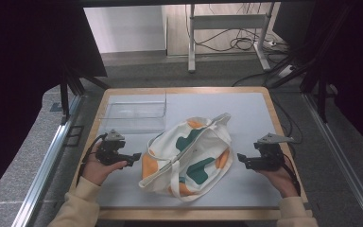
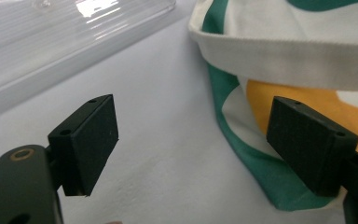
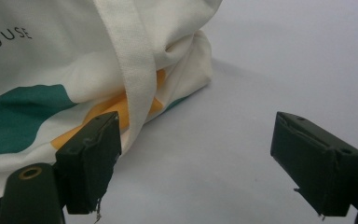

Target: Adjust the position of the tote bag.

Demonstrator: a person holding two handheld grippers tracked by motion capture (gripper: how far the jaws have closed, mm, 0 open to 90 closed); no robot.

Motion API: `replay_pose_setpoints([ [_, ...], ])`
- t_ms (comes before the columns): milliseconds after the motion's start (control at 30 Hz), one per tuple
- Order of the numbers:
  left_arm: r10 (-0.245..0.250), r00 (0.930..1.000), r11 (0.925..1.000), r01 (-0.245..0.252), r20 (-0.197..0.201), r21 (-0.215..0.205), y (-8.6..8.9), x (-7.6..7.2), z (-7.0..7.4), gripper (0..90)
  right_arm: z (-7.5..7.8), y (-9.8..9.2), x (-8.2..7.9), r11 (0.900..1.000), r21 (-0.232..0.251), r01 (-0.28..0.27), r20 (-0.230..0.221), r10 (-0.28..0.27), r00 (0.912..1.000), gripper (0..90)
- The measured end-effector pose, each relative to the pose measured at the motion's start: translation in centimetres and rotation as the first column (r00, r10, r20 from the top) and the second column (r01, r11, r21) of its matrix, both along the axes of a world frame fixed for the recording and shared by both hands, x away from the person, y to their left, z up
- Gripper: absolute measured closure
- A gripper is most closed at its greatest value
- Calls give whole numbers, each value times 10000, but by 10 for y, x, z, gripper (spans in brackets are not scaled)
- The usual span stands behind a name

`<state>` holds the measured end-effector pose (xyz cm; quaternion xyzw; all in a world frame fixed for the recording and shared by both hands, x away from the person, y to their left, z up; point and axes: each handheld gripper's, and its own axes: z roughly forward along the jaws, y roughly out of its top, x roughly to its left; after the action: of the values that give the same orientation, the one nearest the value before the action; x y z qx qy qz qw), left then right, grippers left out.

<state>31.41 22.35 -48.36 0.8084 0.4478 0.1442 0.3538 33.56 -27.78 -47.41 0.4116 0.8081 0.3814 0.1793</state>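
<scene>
A white cloth tote bag (image 1: pixel 189 153) with orange and green patches lies in the middle of the pale mat, its straps draped across it. My left gripper (image 1: pixel 133 159) rests on the mat just left of the bag, jaws open and empty. In the left gripper view the left gripper (image 2: pixel 191 144) faces the bag's edge (image 2: pixel 279 51). On the bag's other side my right gripper (image 1: pixel 242 160) is open too, pointing at it. In the right gripper view the right gripper (image 3: pixel 196 158) has bare mat between its jaws, with the bag (image 3: pixel 51 79) and a strap (image 3: pixel 130 65) to the left.
A clear plastic tray (image 1: pixel 134 113) stands on the mat behind the left gripper, and its rim (image 2: pixel 70 51) lies close ahead in the left gripper view. The wooden table edge (image 1: pixel 274 111) frames the mat. Cables and a table leg lie on the floor beyond.
</scene>
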Motion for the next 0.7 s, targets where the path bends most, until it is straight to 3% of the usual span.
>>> replay_pose_setpoints([
  [100,-5,9999,10000,5,145,4,-1,0,2,157,0,-3,1,9999,115,31,-29,-31,10000,161],
  [133,-3,9999,10000,4,171,-63,-1,0,3,157,-1,-6,2,9989,463,-17,-59,20,10000,169],
  [233,-15,9997,10000,16,228,-16,-2,0,4,159,-1,-8,2,9980,639,-15,-73,20,10000,183],
  [333,3,9997,10000,-4,227,56,-3,-3,5,160,-2,-8,4,9982,593,-81,-89,87,9999,183],
  [433,139,9998,9999,-140,-109,-43,-2,-3,9,204,-3,-6,6,9984,546,-157,-119,164,9998,186],
  [700,19,10000,9999,-19,-15,-145,-3,-3,20,221,-3,-11,14,9974,710,-97,-180,111,9998,214],
])
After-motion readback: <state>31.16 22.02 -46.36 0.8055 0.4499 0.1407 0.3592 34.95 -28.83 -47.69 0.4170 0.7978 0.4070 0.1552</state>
